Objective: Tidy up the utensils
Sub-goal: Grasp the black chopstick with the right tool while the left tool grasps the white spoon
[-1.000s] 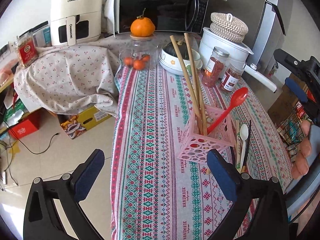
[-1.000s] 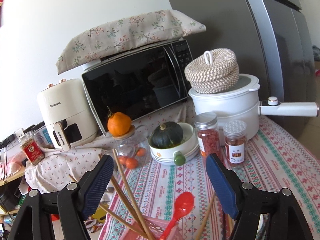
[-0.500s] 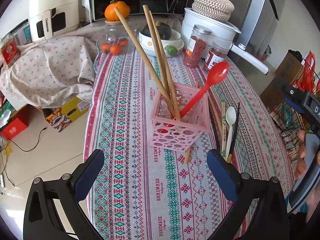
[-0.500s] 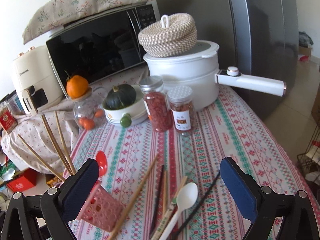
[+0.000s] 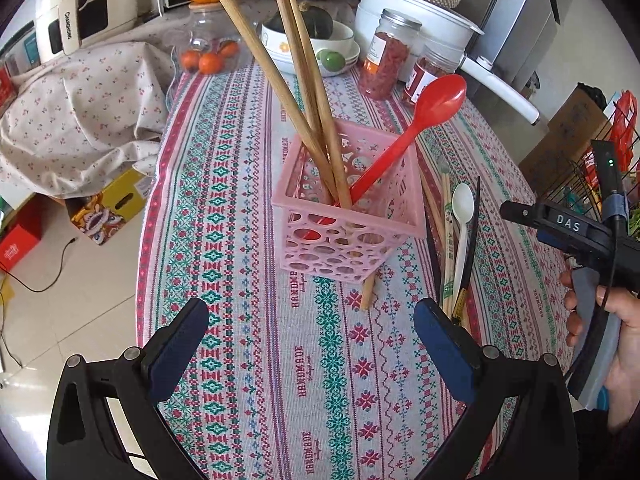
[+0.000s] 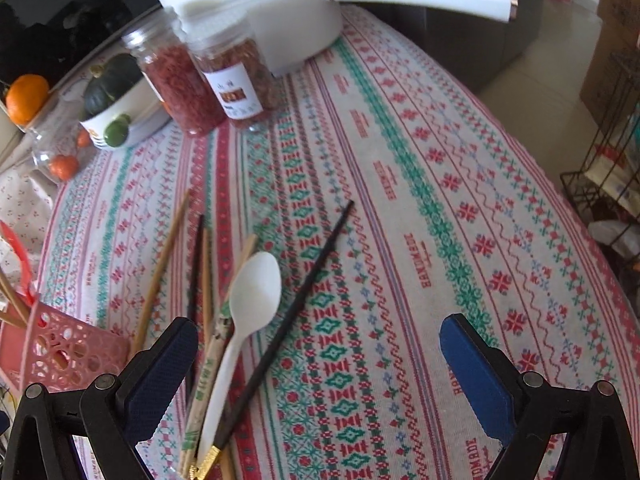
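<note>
Both grippers have come down and tipped toward the table since a second ago; the right one, which then faced the microwave and pot, now looks at the loose utensils, and its jaws stand wider than before.

Item: left gripper (image 5: pixel 311 334). Jaws spread wide, nothing between them; poised over the patterned tablecloth (image 5: pixel 248 184) on the near side of the basket.

Item: right gripper (image 6: pixel 319 354). Jaws wide apart, empty; its left finger hangs above the handle ends of the loose utensils. Held in the person's right hand (image 5: pixel 624 344), seen at the table's right edge.

Item: pink basket (image 5: pixel 352 216). Perforated plastic, standing on the cloth. Contents: three long wooden chopsticks (image 5: pixel 304 92) leaning up and away, and a red spoon (image 5: pixel 408 140) leaning right, bowl uppermost.

Item: loose utensils, just right of the basket, lying flat on the cloth. White spoon (image 6: pixel 244 320), bowl pointing away; a black chopstick (image 6: pixel 304 296) crossing to its right; several wooden chopsticks (image 6: pixel 160 276) and a printed pair to its left. One wooden stick passes beneath the basket's corner.

Item: background, far end of the table. Two red-filled jars (image 6: pixel 180 84), a white pot (image 6: pixel 256 8) with a long handle, a bowl holding a green squash (image 5: pixel 308 24).
</note>
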Action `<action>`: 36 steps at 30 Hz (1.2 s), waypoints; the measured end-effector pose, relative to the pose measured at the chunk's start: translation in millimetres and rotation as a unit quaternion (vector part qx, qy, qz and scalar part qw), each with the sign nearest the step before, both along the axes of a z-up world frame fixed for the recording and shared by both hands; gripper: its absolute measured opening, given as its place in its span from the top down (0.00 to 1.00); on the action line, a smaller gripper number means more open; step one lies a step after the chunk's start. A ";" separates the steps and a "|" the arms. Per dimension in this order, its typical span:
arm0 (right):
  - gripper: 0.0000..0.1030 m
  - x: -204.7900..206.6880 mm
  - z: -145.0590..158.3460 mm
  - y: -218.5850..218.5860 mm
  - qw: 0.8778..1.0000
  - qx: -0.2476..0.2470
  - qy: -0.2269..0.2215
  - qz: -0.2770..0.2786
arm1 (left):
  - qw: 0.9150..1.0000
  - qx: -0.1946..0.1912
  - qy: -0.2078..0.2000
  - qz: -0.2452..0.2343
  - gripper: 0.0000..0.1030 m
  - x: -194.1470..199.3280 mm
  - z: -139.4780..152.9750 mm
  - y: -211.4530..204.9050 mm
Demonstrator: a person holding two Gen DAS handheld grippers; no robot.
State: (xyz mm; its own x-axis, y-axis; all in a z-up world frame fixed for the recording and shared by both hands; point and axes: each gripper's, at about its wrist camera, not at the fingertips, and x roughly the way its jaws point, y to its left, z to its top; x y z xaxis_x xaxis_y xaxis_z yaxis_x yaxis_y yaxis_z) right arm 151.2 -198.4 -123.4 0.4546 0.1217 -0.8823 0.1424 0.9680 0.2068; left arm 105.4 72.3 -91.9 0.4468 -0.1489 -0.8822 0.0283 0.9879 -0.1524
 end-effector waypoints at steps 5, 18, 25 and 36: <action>0.03 14.1 -31.2 4.7 0.998 -0.028 0.055 0.006 | 1.000 -0.004 0.005 -0.011 0.00 2.3 -1.9 -5.6; 0.50 23.9 -47.2 16.9 0.993 -0.083 0.085 0.029 | 0.998 0.003 0.006 -0.059 0.00 -5.1 2.3 -35.1; 0.95 18.9 -39.4 -17.9 0.994 -0.022 0.099 0.047 | 0.995 0.019 0.006 -0.100 0.00 -12.5 7.9 -69.8; 0.96 -6.2 -6.0 -80.4 0.997 0.015 0.075 0.020 | 0.990 -0.017 0.047 -0.134 0.08 2.4 10.2 -145.4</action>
State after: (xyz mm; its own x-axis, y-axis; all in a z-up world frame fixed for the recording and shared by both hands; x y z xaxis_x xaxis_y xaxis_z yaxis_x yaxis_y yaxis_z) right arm 145.0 -278.8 -129.4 0.3130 0.1644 -0.9354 0.1358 0.9670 0.2155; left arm 107.7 -73.1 -81.7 0.3023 -0.2819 -0.9106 0.2730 0.9409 -0.2006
